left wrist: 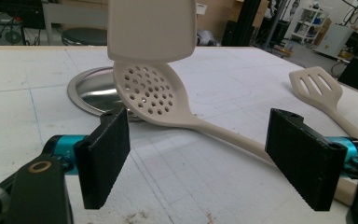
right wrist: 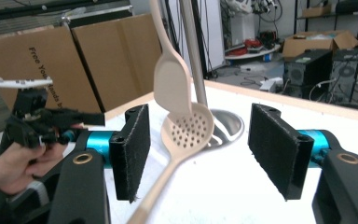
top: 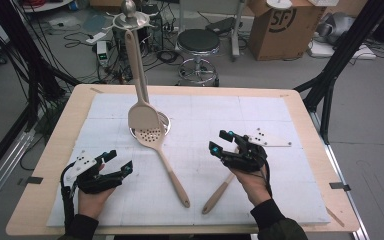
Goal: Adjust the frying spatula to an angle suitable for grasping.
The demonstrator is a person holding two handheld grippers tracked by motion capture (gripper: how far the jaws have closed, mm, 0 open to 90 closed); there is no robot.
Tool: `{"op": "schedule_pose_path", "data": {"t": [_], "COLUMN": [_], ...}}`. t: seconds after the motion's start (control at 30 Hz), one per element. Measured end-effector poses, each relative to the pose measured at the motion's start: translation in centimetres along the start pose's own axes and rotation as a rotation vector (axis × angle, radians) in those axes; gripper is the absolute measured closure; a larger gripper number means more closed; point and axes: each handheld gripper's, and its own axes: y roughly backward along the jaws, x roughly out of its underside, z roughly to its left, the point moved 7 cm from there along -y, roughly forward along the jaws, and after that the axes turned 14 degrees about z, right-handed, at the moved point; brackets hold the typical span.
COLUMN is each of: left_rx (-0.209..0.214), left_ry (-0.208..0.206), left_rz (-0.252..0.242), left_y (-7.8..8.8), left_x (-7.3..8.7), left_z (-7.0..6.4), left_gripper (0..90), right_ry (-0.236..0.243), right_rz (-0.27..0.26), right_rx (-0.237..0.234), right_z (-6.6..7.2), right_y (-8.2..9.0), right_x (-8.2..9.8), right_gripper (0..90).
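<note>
A beige perforated skimmer (top: 149, 135) lies on the white mat, its head against the metal stand base (top: 165, 121) and its handle running toward the front edge. A solid beige turner (top: 142, 115) hangs from the stand's top. A slotted beige turner (top: 215, 197) lies at the right, its head under my right gripper (top: 222, 141), which hovers open with nothing between its jaws. My left gripper (top: 115, 162) rests open at the front left, also with nothing in it. From it the skimmer (left wrist: 149, 93) and slotted turner (left wrist: 317, 86) lie ahead. The right gripper (right wrist: 200, 149) faces the skimmer (right wrist: 189, 128).
The stand's pole (right wrist: 193, 46) rises from the base (left wrist: 88, 91) at the mat's middle back. The mat covers a wooden table (top: 60, 130). A stool (top: 198, 42), cardboard boxes (top: 280, 27) and cables stand on the floor beyond it.
</note>
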Motion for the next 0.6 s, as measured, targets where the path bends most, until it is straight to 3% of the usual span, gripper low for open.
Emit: {"op": "schedule_pose_path", "data": {"t": [0.43,0.6], "left_rx": [0.0,0.008], "left_ry": [-0.008,-0.015], "left_rz": [0.007,0.005], "left_y": [-0.1,-0.1], "left_x": [0.0,0.0], "left_z": [-0.2,-0.4], "left_gripper": [22.6,22.5], "right_ry": [-0.035,-0.022], "right_rz": [0.051,0.087], "right_rx": [0.02,0.039], "right_z": [-1.0,-1.4], "right_y": [1.6,1.7], "right_x": [3.6,4.5], "right_gripper": [37.4,37.4]}}
